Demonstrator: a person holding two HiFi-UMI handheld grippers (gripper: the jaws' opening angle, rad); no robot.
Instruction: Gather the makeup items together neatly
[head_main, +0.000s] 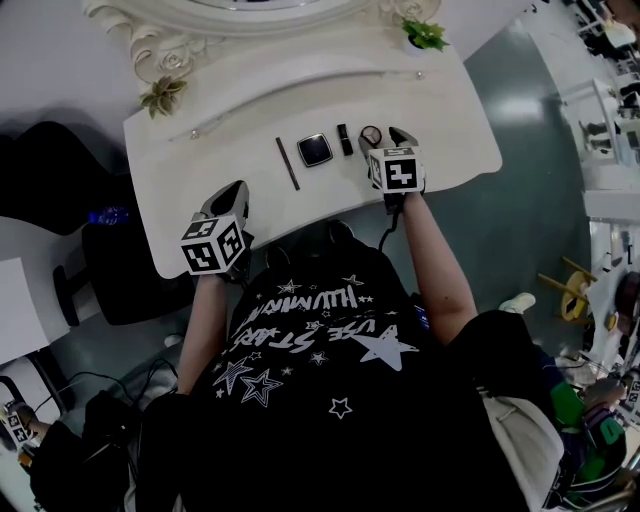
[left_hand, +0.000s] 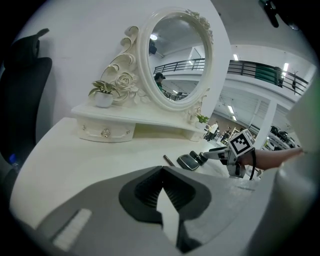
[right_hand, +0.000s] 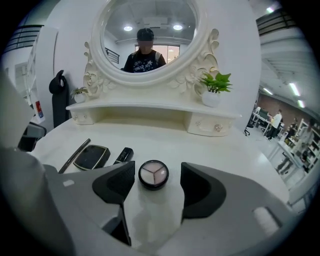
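Black round compact (right_hand: 153, 174): clear lid, three pale pans; lies flat mid-counter at the right end of the row.
Row, leftward: black lipstick tube (right_hand: 123, 155), black rectangular compact (right_hand: 91, 156), thin dark pencil (right_hand: 75, 155).
Right gripper (right_hand: 156, 176): jaws apart, one on each side of the round one, not touching it.
Left gripper (left_hand: 162, 175): jaws together, empty, by the near-left edge of the white vanity counter (head_main: 230, 160).

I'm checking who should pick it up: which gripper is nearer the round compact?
Right. The right gripper has its open jaws either side of the round compact; the left gripper sits shut near the table's front edge, far off.
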